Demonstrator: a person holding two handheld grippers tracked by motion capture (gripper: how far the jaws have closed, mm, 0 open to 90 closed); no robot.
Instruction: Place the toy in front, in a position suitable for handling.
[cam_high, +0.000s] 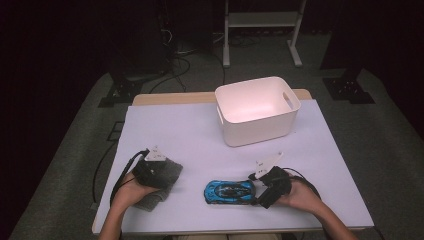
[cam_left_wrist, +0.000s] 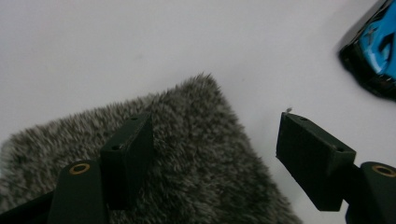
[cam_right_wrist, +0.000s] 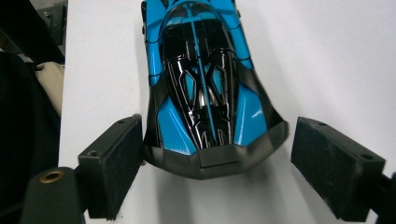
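At lower right of the high view, the right tool (cam_high: 262, 186) stood with jaws apart around the tail of a blue toy car (cam_high: 229, 191), one pad just touching its side; squeezing squarely across the tail would suit. At lower left, the left tool (cam_high: 159, 169) gaped over a grey furry cloth (cam_high: 172, 171), one jaw on the pile, one off its edge. The white bin (cam_high: 257, 111) waited above on the worktop (cam_high: 175, 135). The cloth's near part was hidden by the hand.

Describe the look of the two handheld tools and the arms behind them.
Both the left tool and right tool have black bodies, a pale three-cornered plate on top and a trailing black cable. Their jaws are black rectangular blocks with brass-coloured rivets. The person's forearms are bare, with no sleeves.
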